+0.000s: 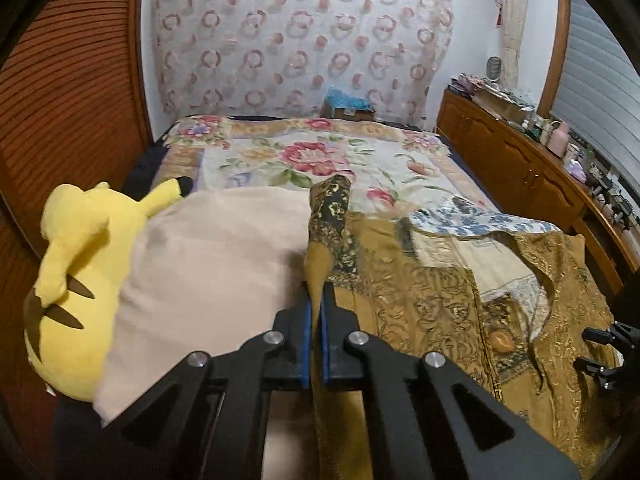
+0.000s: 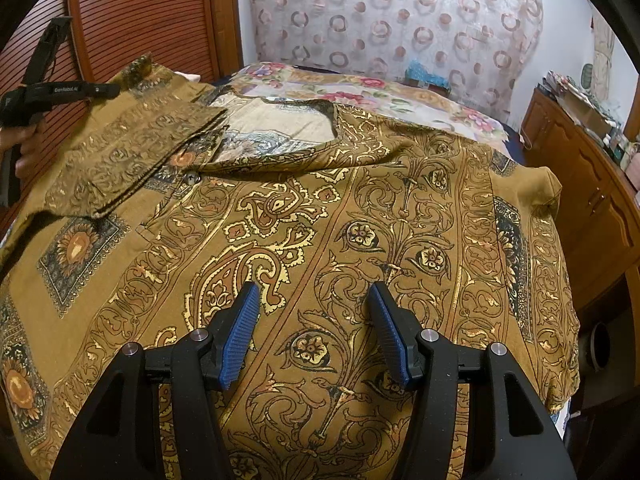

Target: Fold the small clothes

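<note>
A mustard-gold patterned shirt [image 2: 360,220] lies spread on the bed, neckline toward the far side. Its left sleeve [image 2: 132,152] is folded over onto the body. My left gripper [image 1: 316,296] is shut on the sleeve's edge [image 1: 328,216], which stands up from its blue pads. The left gripper also shows in the right wrist view [image 2: 52,92], held by a hand at the left edge. My right gripper [image 2: 312,296] is open and empty, just above the shirt's front. It shows at the right edge of the left wrist view [image 1: 600,352].
A yellow Pikachu plush [image 1: 72,280] and a beige pillow [image 1: 208,264] lie left of the shirt. A floral bedspread [image 1: 320,160] covers the bed. A wooden dresser [image 1: 528,176] with clutter runs along the right. A slatted wooden wardrobe [image 2: 152,12] stands at left.
</note>
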Demonstrator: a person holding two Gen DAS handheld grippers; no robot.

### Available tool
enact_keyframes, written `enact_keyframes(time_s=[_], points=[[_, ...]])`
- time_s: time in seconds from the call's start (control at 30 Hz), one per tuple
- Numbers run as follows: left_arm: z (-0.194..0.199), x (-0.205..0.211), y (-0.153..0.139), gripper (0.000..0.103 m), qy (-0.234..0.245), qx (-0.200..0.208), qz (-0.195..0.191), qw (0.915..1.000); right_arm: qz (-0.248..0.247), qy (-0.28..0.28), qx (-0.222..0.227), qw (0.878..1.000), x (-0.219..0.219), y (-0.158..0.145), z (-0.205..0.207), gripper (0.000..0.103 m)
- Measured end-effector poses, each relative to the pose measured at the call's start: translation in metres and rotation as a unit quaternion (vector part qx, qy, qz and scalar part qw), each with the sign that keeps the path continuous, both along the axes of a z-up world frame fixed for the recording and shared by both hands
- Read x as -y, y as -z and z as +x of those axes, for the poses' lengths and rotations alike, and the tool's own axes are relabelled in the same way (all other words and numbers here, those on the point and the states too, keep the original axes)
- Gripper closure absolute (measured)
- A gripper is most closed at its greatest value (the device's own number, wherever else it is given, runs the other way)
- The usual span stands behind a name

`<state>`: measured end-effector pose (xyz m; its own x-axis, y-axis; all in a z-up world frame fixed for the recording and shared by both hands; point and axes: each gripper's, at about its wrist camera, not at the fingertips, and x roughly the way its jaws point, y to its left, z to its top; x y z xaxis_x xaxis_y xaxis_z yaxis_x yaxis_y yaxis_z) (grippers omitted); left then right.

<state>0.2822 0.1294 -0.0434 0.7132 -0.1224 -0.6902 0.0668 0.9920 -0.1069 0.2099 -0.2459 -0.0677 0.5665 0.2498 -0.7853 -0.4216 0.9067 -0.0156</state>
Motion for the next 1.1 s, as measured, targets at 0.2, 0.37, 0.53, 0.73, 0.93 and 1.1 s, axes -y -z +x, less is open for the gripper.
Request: enact_keyframes(time_s=[0.2,0.37,0.53,0.73,0.93,1.1], points=[[-0.004,0.000,0.008,0.100,0.006,-0.010,0.021,0.9997,0.000,0.000,0.000,1.000,0.000,0.000,0.000,0.045],[-0.024,0.015,0.000,0.088,0.036,0.004,0.033,0.9988,0.000,0.000,0.000,1.000,0.000,0.000,0.000,0.045],[-0.056,0.043,-0.005,0.074,0.079,0.016,0.045,0.9957,0.000,0.000,0.000,1.000,-0.001,0.000,0.000,0.045],[-0.075,0.080,0.014,0.073,0.115,-0.013,0.051,0.9920,0.000,0.000,0.000,1.000,0.000,0.000,0.000,0.045],[-0.082,0.108,0.035,0.073,0.142,-0.038,0.051,0.9879,0.000,0.000,0.000,1.000,0.000,0.000,0.000,0.045],[-0.085,0.118,0.039,0.073,0.149,-0.046,0.052,0.9864,0.000,0.000,0.001,1.000,-0.001,0.000,0.000,0.045]])
